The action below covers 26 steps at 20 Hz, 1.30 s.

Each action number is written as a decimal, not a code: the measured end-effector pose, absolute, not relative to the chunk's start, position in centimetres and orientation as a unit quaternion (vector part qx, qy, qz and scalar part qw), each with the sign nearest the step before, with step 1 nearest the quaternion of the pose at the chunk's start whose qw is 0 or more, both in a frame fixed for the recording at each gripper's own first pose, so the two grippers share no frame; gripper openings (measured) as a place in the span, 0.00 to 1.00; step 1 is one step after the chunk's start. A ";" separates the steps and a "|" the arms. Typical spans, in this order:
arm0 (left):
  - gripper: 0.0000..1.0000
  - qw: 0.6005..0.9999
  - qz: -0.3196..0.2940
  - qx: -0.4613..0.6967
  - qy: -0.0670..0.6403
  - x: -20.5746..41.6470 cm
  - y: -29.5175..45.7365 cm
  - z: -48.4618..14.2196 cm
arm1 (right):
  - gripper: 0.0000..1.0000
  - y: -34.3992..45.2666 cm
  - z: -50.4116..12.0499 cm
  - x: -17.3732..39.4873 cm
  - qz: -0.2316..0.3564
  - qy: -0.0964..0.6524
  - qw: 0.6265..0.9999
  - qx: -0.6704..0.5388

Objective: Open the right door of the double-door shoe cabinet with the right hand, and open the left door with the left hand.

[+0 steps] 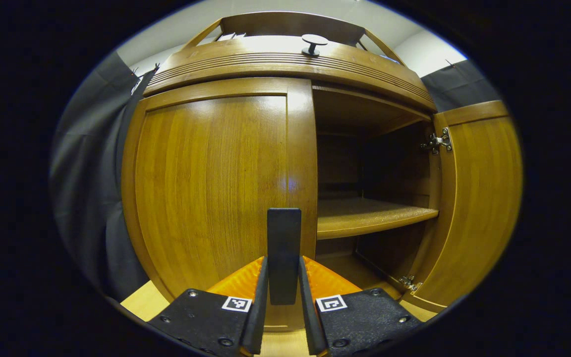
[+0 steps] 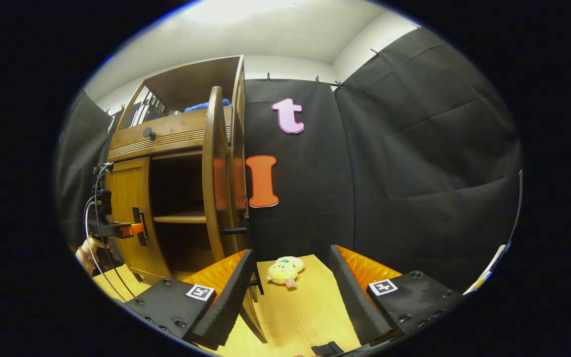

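The shoe cabinet (image 1: 285,64) stands on the wooden floor (image 2: 295,312) against the booth's black cloth wall. Its left door (image 1: 211,188) is shut, and the left gripper (image 1: 284,292) is closed on that door's dark upright handle (image 1: 284,248), a finger pressing each side. The right door (image 1: 479,198) is swung wide, showing a bare inner shelf (image 1: 370,218). The right gripper (image 2: 290,297) hangs open and holds nothing, just beside the right door's edge. A small plush toy (image 2: 285,270) lies on the floor beyond its fingers.
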<state>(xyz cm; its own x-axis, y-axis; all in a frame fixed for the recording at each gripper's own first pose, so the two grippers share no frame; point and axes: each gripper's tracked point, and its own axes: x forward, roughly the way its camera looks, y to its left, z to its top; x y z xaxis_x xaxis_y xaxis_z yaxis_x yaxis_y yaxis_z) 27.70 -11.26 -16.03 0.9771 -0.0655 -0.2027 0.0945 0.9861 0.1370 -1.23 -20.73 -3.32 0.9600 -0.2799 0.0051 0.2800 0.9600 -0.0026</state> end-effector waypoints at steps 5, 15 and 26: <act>0.29 0.991 -0.046 0.074 0.101 27.5 -11.2 -16.1 | 0.98 -19.7 -3.4 -1.7 -0.135 0.001 0.991 -0.004; 0.19 0.990 -0.085 0.066 0.088 23.6 -10.6 -15.1 | 0.98 -16.8 -3.1 -5.0 -0.125 -0.005 0.992 -0.013; 0.18 0.990 -0.082 0.067 0.096 19.2 -8.4 -14.0 | 0.98 -13.6 -2.2 -8.4 -0.115 -0.022 0.993 -0.030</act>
